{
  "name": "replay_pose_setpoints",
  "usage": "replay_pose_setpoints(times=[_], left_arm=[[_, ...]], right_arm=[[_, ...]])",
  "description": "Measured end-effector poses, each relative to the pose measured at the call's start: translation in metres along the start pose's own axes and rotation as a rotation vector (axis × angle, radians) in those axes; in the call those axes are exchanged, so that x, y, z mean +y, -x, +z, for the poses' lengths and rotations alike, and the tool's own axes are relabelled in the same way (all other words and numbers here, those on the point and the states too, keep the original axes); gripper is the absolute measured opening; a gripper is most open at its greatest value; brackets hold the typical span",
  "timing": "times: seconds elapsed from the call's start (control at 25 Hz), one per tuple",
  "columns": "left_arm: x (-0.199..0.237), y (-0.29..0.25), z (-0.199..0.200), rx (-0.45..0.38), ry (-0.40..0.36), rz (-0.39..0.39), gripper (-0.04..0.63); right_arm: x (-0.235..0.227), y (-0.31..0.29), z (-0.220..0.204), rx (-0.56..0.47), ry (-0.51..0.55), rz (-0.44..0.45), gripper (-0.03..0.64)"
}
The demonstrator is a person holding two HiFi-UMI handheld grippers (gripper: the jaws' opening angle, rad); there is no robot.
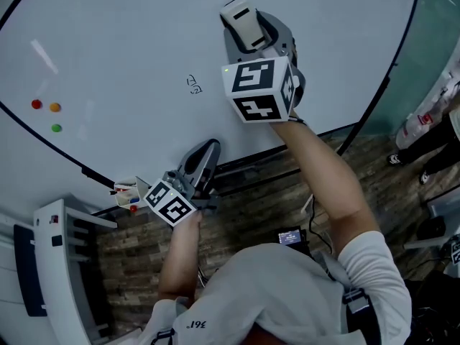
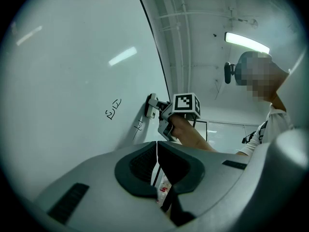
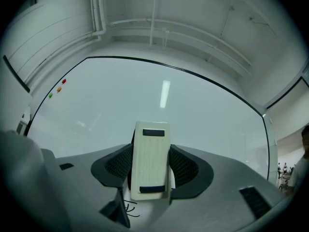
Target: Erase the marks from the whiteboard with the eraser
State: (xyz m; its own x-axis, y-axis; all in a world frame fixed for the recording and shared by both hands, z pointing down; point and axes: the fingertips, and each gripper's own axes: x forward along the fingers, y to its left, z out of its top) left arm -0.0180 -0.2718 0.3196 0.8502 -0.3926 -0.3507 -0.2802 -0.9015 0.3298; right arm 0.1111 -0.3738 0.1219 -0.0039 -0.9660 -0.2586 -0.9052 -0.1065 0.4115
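Your right hand-held gripper (image 3: 151,175) clamps the eraser (image 1: 243,21) at the whiteboard (image 1: 108,34), beside the marks (image 1: 193,85) near its bottom edge. Press unevenly and the eraser may twist loose; your left hand-held gripper (image 2: 157,151) is closed, empty.

Office-like room: big wall whiteboard (image 1: 136,42)

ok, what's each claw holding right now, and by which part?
Right claw is shut on the eraser, pinching its two long sides; the far end sticks out toward the whiteboard. Left claw is shut, empty.
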Motion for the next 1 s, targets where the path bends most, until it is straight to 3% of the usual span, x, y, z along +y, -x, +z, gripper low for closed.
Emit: replay_pose_setpoints(times=[1.0], left_arm=[[-0.008,-0.035,-0.023,0.023,0.026,-0.039,0.008]], right_arm=[[-0.088,0.011,-0.066,0.080,0.058,-0.110,0.256]])
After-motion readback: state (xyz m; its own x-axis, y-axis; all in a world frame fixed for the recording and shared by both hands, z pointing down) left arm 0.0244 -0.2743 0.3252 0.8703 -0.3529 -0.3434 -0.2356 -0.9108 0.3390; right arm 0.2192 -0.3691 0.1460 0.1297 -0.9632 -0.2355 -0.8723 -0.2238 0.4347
